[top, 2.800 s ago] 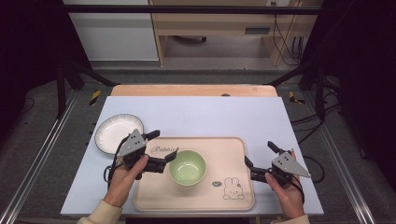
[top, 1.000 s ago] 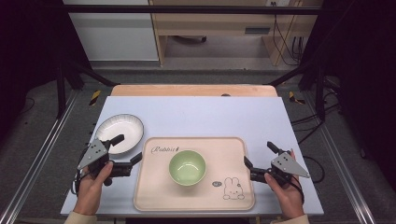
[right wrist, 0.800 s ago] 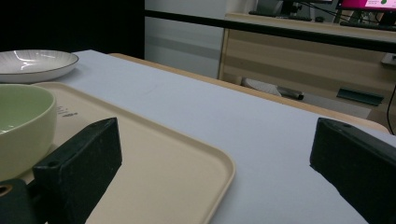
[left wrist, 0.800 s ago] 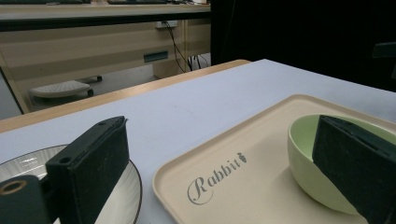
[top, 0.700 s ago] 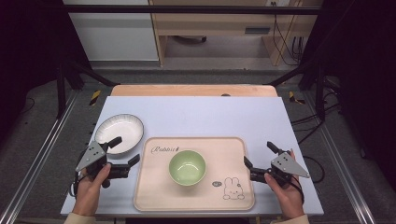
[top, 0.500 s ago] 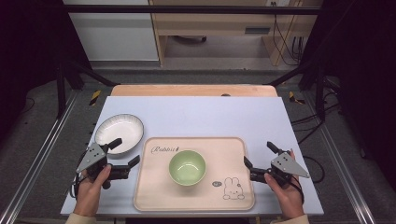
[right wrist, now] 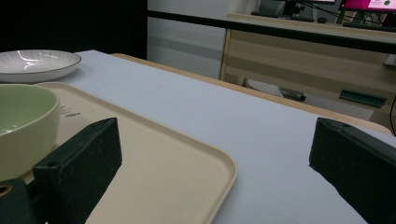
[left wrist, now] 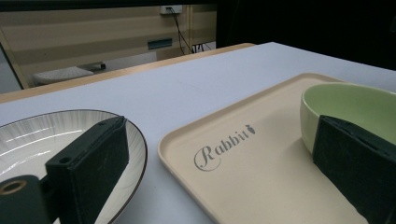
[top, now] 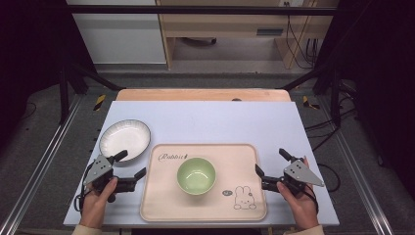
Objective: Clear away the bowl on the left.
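On the bench, my left claw (top: 131, 166) and right claw (top: 270, 164) wait spread at each side of the tray (top: 244, 161), pinching nothing, so both edges are reachable; the bowl (top: 196, 175) sits centred.

Lab: framed test table (top: 205, 122), trailing cables (top: 298, 39)

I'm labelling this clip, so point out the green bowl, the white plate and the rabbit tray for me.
green bowl (top: 196, 175), high view, the point lies on its inner bottom.
white plate (top: 124, 139), high view, the point lies on its centre.
rabbit tray (top: 241, 161), high view, the point lies on bare surface right of the bowl.
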Motion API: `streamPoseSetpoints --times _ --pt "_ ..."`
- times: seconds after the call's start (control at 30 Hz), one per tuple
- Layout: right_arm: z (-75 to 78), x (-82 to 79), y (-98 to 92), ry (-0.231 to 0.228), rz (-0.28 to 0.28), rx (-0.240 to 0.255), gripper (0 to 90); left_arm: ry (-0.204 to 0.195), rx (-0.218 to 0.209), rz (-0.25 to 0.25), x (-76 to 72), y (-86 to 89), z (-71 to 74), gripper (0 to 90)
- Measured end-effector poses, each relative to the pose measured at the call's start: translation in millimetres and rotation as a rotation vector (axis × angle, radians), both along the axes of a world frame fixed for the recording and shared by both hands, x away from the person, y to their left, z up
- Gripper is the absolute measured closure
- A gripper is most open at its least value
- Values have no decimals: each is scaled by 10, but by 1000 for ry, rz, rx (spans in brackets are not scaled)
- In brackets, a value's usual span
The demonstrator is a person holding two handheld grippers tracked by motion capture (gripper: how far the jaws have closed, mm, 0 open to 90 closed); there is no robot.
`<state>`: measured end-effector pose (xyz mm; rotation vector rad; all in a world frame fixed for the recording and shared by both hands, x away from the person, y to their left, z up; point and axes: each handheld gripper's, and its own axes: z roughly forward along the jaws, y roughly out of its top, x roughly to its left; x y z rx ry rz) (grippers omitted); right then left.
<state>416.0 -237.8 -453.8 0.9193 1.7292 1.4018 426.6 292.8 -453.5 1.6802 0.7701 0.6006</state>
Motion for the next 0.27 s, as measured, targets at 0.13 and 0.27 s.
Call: streamPoseSetpoints --times 0.13,0.27 --pt "3 -3 7 -1 2 2 26 9 -3 6 -6 36 -35 38" --pt "9 -6 5 -4 6 -2 26 23 -23 20 6 80 -65 38"
